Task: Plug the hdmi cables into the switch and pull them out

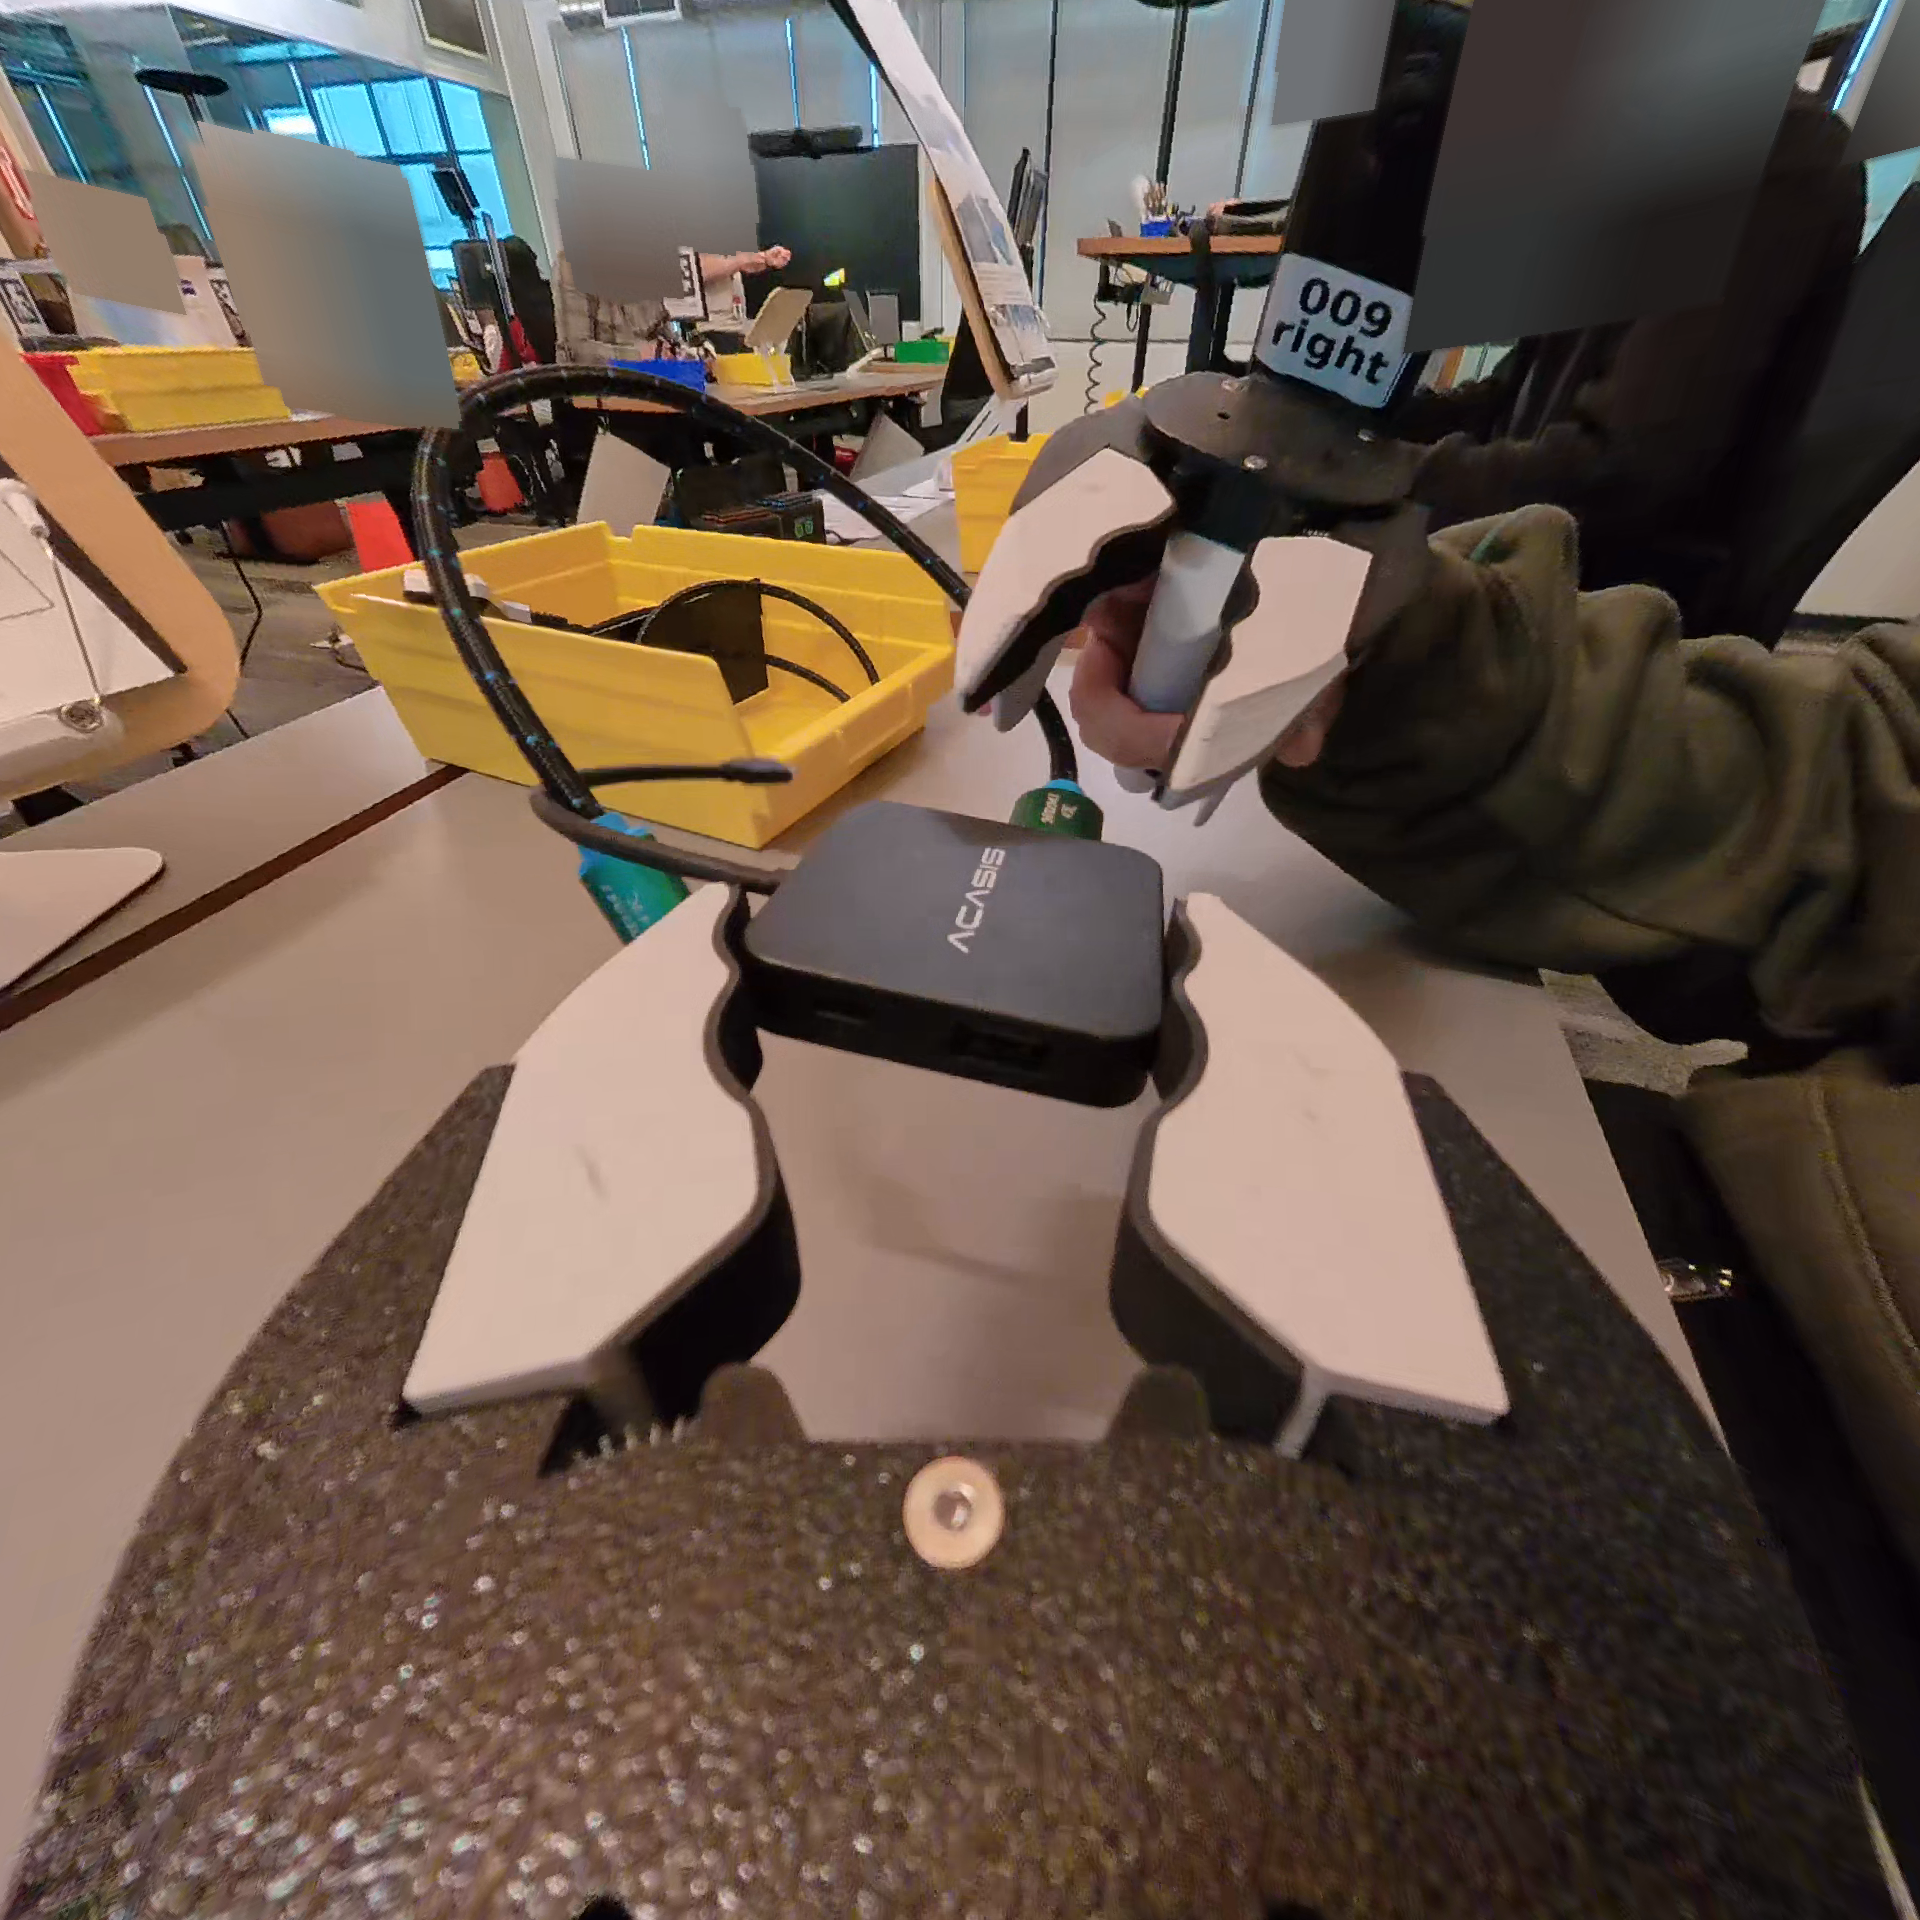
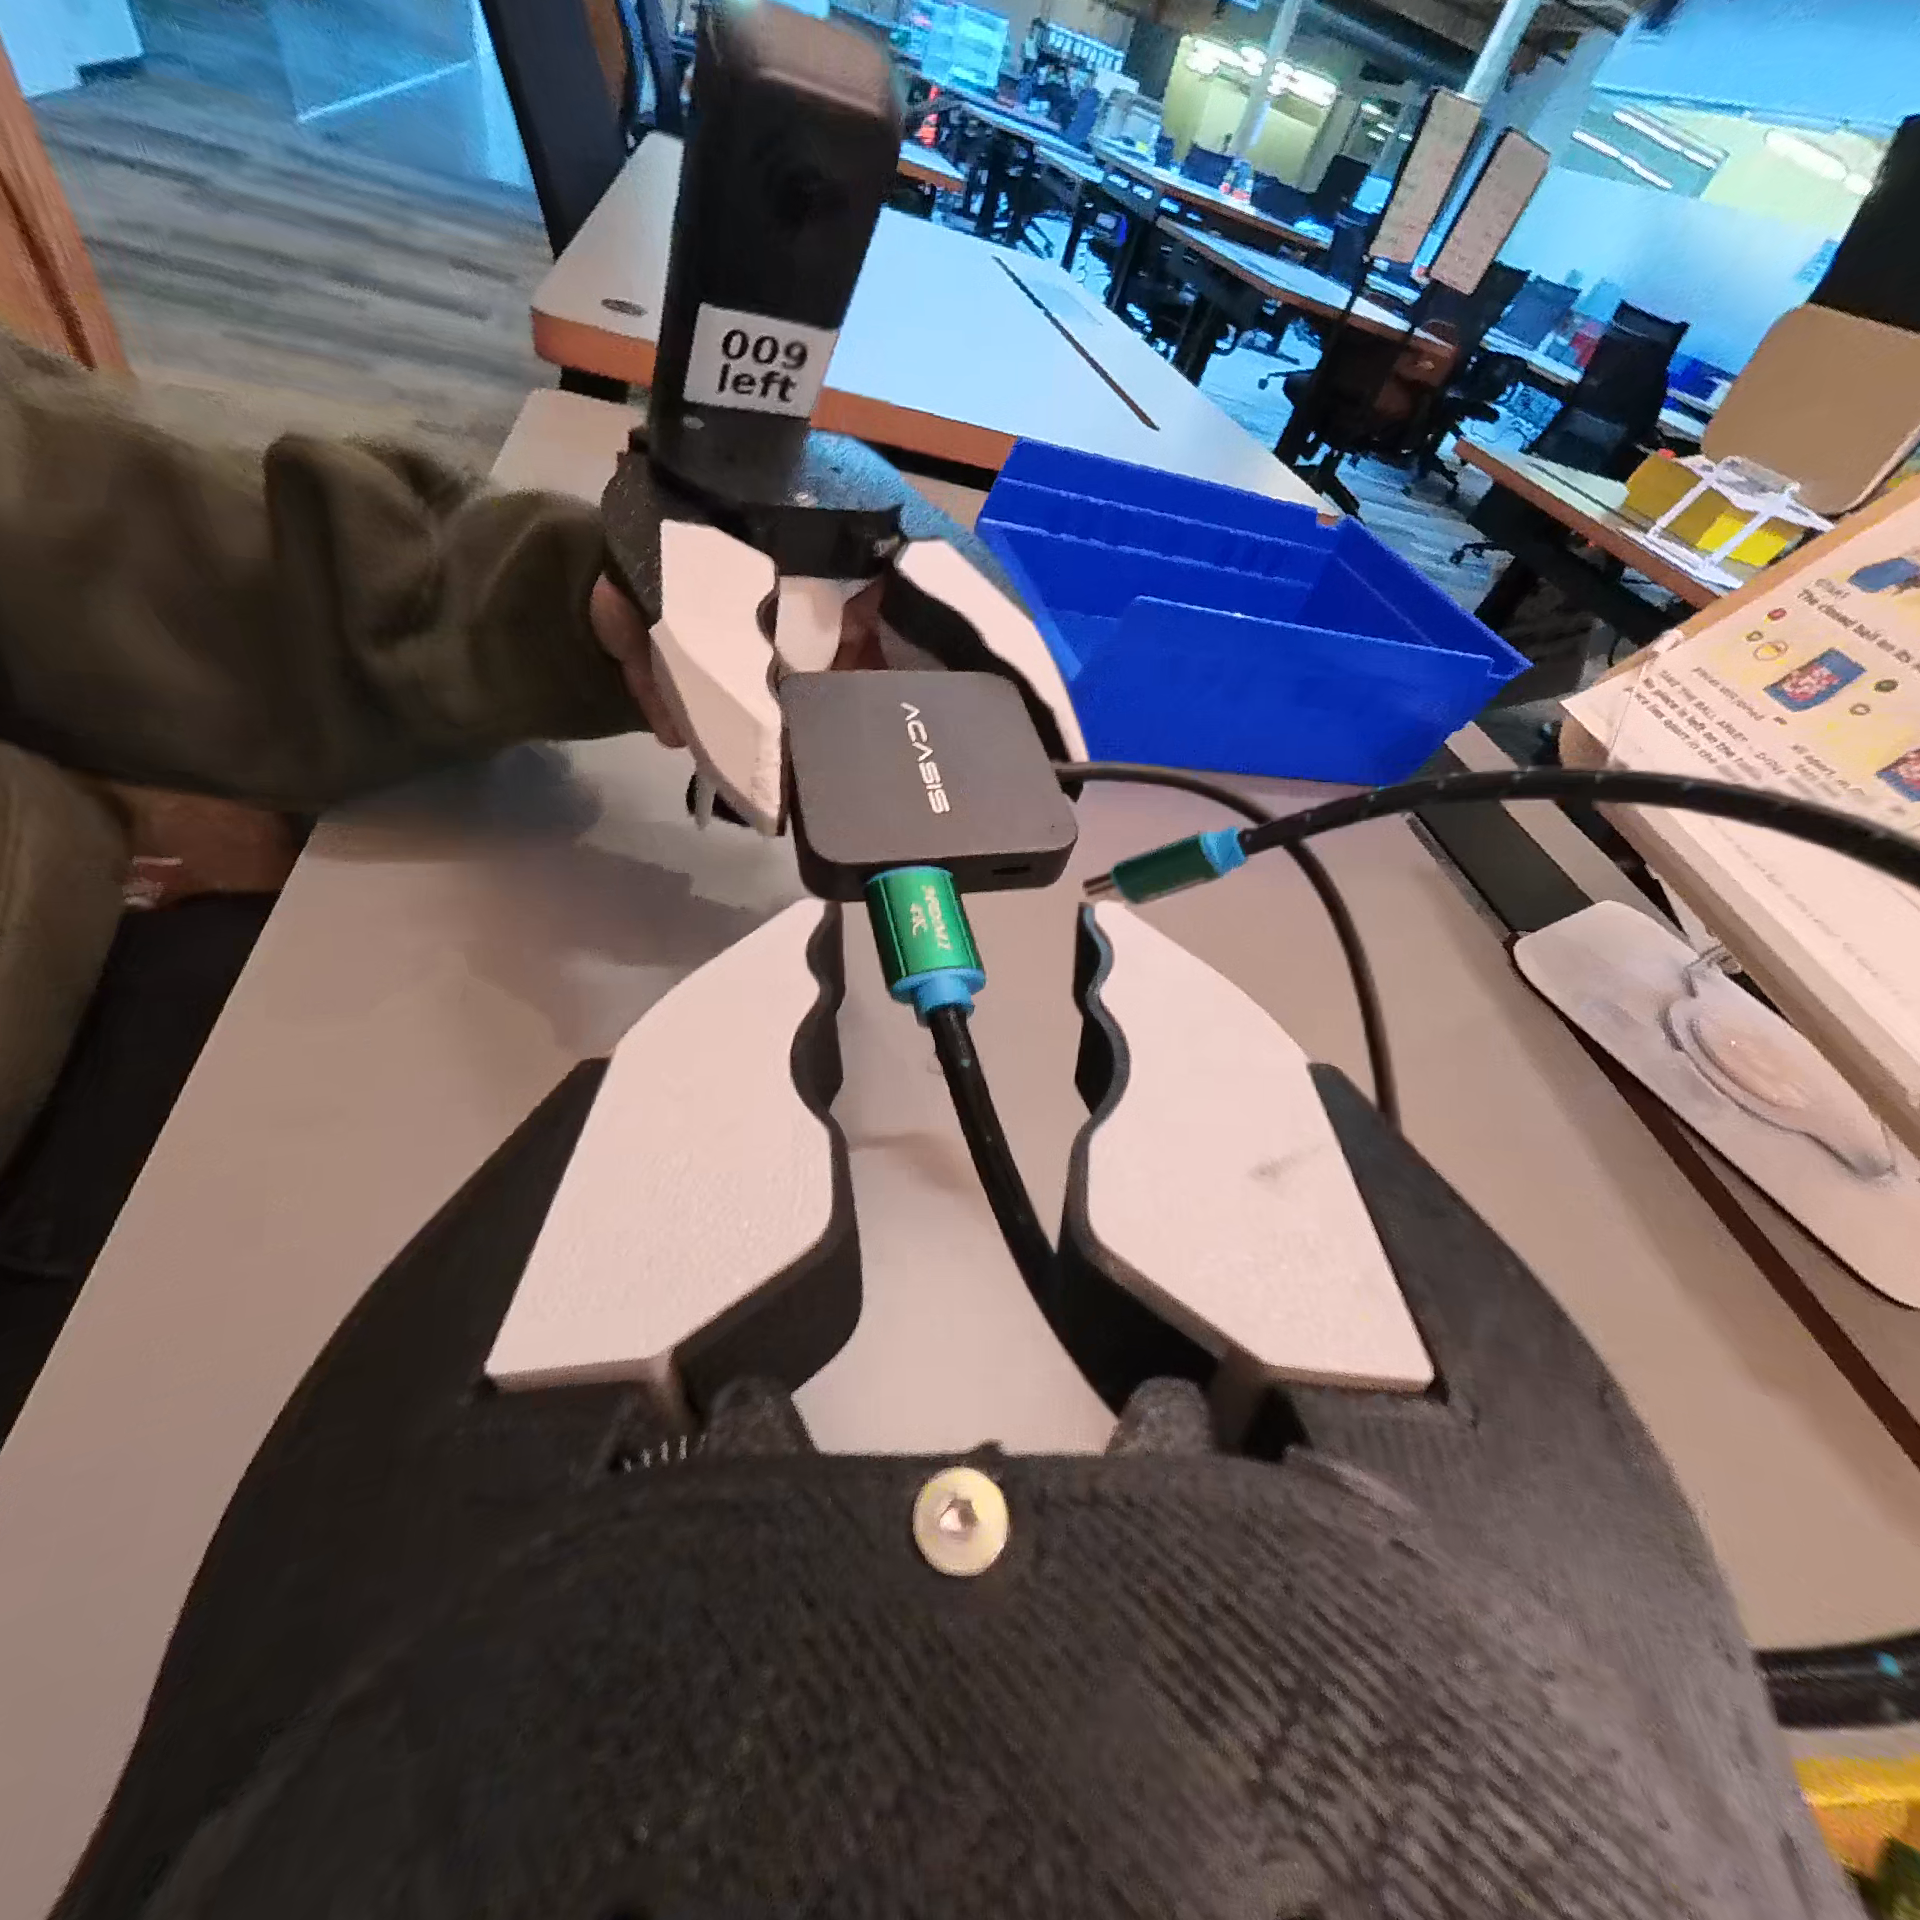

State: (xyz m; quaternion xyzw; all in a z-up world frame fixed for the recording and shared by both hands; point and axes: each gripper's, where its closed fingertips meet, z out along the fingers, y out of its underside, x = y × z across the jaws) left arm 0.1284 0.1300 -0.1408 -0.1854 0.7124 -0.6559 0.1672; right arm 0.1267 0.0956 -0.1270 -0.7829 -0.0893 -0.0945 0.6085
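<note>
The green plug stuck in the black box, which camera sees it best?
The right wrist view: the green plug sits whole between the open right claw. The left wrist view shows only its end behind the switch.

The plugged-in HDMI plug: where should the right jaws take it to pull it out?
Grip the green metal shell of the plugged-in HDMI plug, across its flat sides. Come from behind it, along the cable. The right gripper already straddles it, open.

black switch (image 2: 920, 779), one green HDMI plug (image 2: 920, 951) inserted
</note>
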